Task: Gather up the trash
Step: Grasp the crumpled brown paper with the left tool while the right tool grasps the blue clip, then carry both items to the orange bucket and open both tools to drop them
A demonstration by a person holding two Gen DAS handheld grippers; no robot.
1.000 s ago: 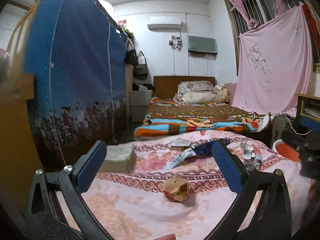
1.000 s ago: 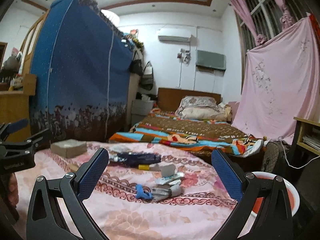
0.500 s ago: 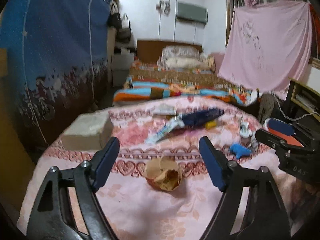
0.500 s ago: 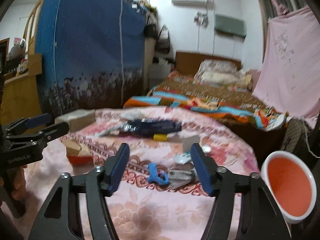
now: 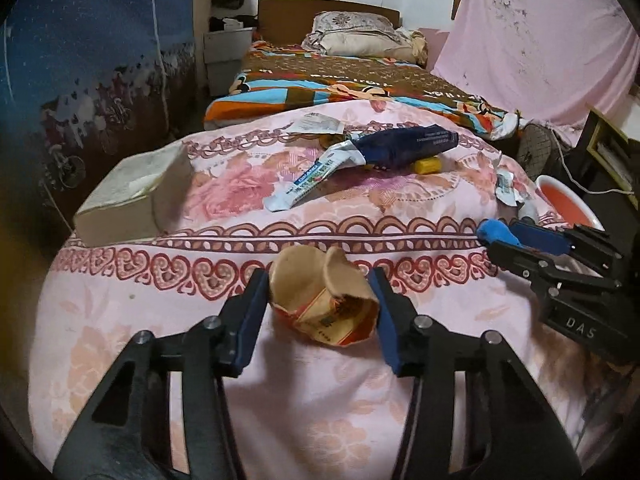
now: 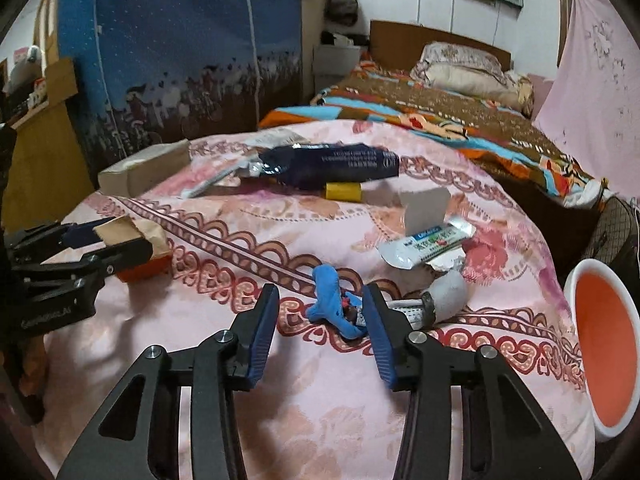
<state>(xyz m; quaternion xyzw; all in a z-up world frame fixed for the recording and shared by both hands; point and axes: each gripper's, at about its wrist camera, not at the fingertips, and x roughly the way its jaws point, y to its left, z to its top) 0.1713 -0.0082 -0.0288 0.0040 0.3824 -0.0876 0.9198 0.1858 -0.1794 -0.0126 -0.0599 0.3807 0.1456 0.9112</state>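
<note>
Left wrist view: the left gripper (image 5: 318, 300) is pointing down at a crushed paper cup (image 5: 322, 300) lying on the pink floral bedspread (image 5: 160, 340). Its jaws are closing around the cup, one blue pad on each side; the right-hand pad looks level with the cup's torn rim, the left-hand pad seems just clear, so no firm grip is judged to exist yet. The cup is lying on its side, mouth toward the camera, which is probably why the gripper is straddling its crumpled wall rather than its rim.

Beyond the cup, a toothpaste tube (image 5: 310, 178) and a dark blue foil bag (image 5: 404, 146) are lying across each other, with a small yellow cylinder (image 5: 427, 165) touching the bag. A tan box (image 5: 136, 196) is sitting left of the cup, well apart from it. To the cup's right, the right gripper (image 5: 524, 240) is reaching over a blue scrap (image 5: 498, 232).

Right wrist view: the right gripper (image 6: 322, 316) is also closing, its narrowing jaws framing the blue scrap (image 6: 332, 308); the right-hand pad appears to be touching it, the other is still clear. A grey crumpled wrapper (image 6: 448, 294) and a second white tube (image 6: 428, 246) are lying just right of the scrap. An orange-lined bin (image 6: 604, 344) is standing off the bedspread's right edge, presumably the destination for the collected trash.
</note>
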